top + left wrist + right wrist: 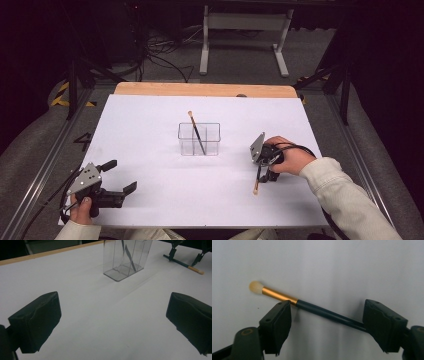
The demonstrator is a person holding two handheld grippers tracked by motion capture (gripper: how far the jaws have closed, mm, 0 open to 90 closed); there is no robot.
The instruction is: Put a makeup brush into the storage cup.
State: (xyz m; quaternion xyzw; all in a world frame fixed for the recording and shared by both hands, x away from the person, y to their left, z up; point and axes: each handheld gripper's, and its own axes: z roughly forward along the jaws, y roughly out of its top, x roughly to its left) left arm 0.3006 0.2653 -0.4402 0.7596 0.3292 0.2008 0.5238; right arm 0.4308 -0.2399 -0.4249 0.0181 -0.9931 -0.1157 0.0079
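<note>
The right gripper [325,325] straddles a makeup brush [312,307] lying flat on the white table [150,125], its jaws apart, not pressing it. The left gripper [114,176] rests wide open, well apart from the clear organizer [199,139] holding 1 brush.

The left gripper [112,325] hangs low over the white table [82,297], its two black jaws wide apart with bare surface between them. Up ahead stands a clear box [126,258] split into compartments, a dark brush [128,256] leaning tilted inside it. Off at the top right, the right gripper [185,256] has its jaws down either side of a second brush [183,264] lying flat, pale tip pointing right; contact is too small to tell.
</note>
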